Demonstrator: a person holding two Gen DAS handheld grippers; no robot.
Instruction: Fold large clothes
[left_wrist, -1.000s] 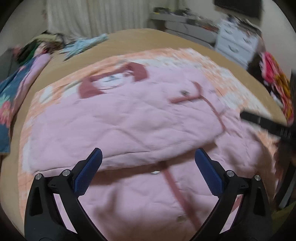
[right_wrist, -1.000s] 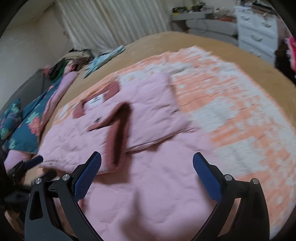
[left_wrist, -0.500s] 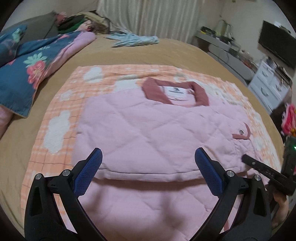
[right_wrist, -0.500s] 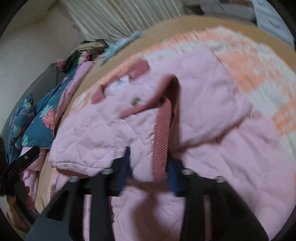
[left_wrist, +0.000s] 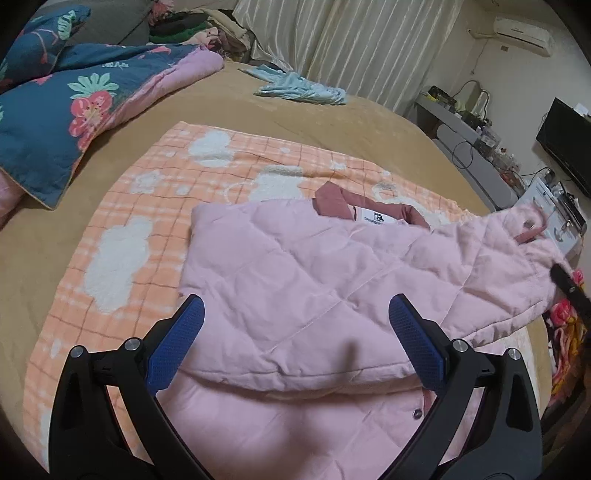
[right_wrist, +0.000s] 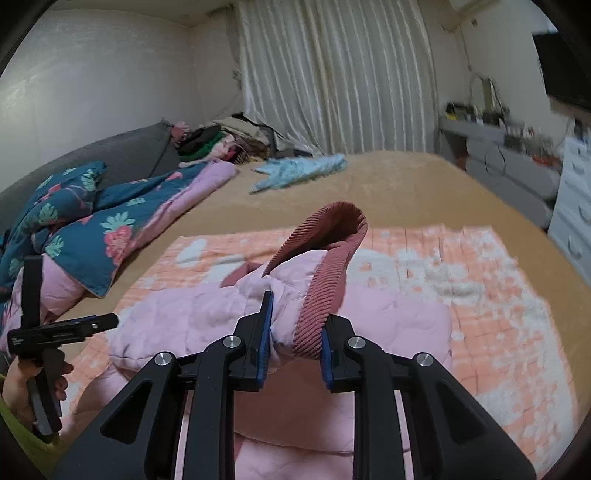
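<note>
On the bed's orange blanket (left_wrist: 122, 236) lies the pink jacket (left_wrist: 295, 280); my right gripper (right_wrist: 293, 341) clamps its cuff (right_wrist: 321, 280), my left gripper (left_wrist: 295, 343) gapes apart.

Jacket (left_wrist: 295, 280): pink quilted cloth, matt, stitched in diamonds. Cuff (right_wrist: 325, 273): ribbed corduroy-like cloth, dusty red. Blanket (left_wrist: 122, 258): fleecy orange check cloth with fuzzy white patches. Bed (left_wrist: 229, 96) cover: tan, matt plush. Right hand-held gripper (right_wrist: 293, 341): matt black plastic, blue textured pads (right_wrist: 266, 332), bright metal screws.
</note>
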